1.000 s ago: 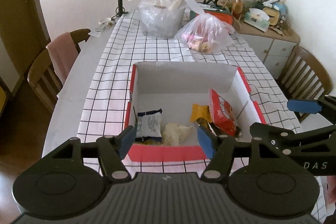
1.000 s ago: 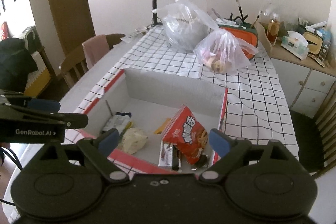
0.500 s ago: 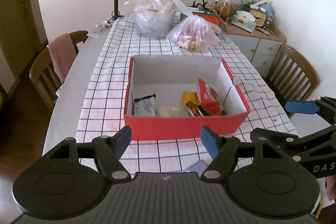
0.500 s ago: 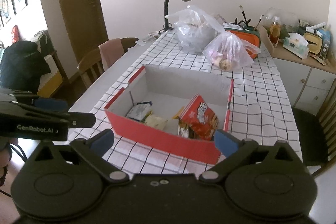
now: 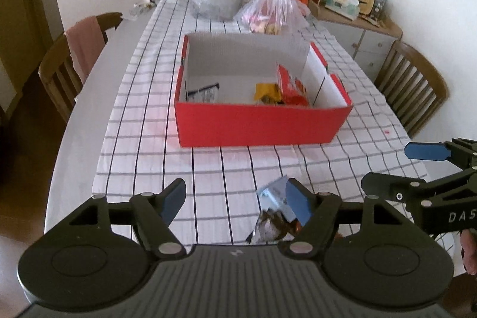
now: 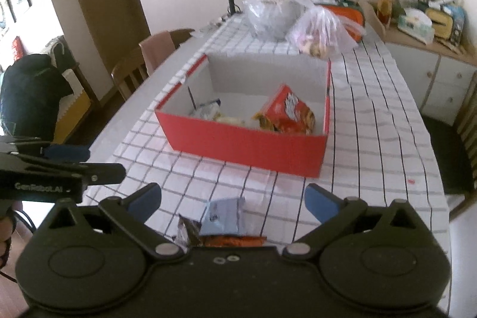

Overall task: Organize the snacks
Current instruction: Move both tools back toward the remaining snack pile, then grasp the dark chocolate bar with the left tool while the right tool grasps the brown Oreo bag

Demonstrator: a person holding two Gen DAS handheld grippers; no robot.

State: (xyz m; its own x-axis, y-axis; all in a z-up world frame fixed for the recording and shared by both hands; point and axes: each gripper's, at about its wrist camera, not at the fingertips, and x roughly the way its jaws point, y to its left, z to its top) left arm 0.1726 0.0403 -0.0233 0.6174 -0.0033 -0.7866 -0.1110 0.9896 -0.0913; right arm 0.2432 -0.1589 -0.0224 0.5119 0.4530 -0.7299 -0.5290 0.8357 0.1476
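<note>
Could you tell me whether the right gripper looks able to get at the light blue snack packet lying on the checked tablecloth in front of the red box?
Probably yes. The right gripper is open and empty, the light blue snack packet lies just below it on the checked tablecloth, and nothing stands between them.

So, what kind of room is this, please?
Most likely a home dining room: a long table with a checked tablecloth, wooden chairs beside it, and a cluttered sideboard against the wall.
</note>
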